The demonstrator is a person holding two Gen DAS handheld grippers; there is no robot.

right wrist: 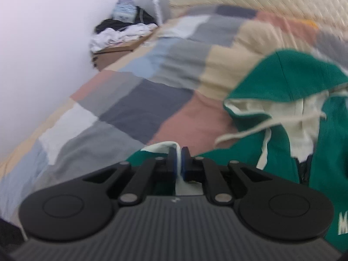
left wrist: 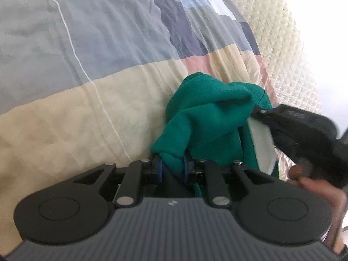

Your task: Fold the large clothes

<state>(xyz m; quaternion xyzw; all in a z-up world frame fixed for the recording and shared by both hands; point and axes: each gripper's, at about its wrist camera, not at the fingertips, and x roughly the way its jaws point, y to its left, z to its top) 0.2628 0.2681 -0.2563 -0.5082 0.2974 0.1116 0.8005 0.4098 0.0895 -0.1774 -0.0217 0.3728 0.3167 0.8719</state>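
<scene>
A green hoodie (left wrist: 208,117) with a cream lining hangs bunched above a patchwork bedspread (left wrist: 87,69). My left gripper (left wrist: 171,169) is shut on a fold of the green fabric. The right gripper (left wrist: 258,112) shows at the right of the left wrist view, gripping the hoodie's edge. In the right wrist view my right gripper (right wrist: 178,163) is shut on a cream-edged part of the hoodie (right wrist: 282,82); its hood and cream drawstrings (right wrist: 245,132) hang to the right.
The bed's patchwork cover (right wrist: 152,100) spreads under both grippers. A quilted cream headboard (left wrist: 282,32) runs along the far side. A cardboard box piled with clothes (right wrist: 121,37) stands by the white wall (right wrist: 43,43) beside the bed.
</scene>
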